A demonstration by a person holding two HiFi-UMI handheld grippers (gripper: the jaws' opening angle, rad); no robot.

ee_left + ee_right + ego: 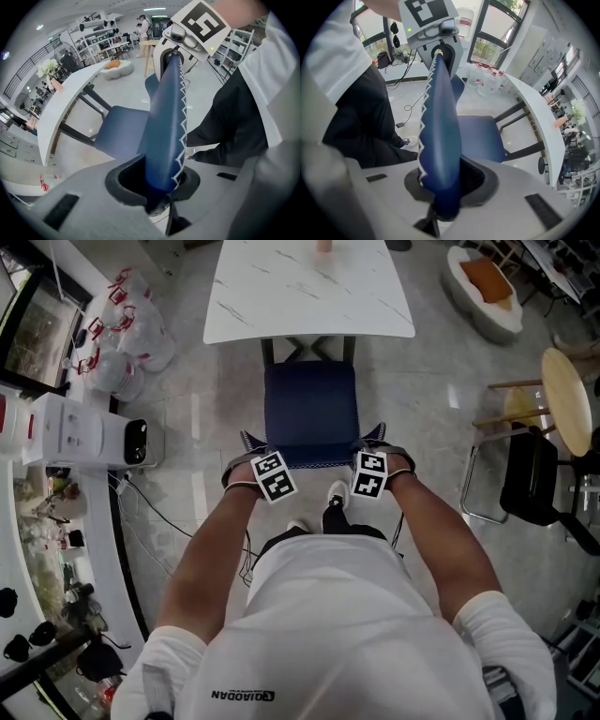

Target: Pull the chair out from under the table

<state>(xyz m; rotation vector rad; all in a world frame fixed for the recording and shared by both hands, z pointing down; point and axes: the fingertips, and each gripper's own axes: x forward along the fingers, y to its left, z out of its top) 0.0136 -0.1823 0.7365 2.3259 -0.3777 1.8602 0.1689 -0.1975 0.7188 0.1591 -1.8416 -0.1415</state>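
Note:
The chair has a dark blue seat [310,409] and a blue backrest with white zigzag stitching [309,457]. Its front legs stand under the near edge of the white marble table [281,296]. Seen from the head, my left gripper [258,463] is shut on the backrest's left top corner and my right gripper [375,460] on its right top corner. The left gripper view shows the backrest [166,122] pinched in my left gripper [159,187], with the other gripper at the far end. In the right gripper view the backrest [440,136] sits clamped in my right gripper [443,192].
A white appliance [89,432] and tied plastic bags [122,334] stand at the left, with a cable [159,517] across the floor. At the right are a round wooden stool [565,399] and a black chair [532,482]. The person's feet [336,498] are just behind the chair.

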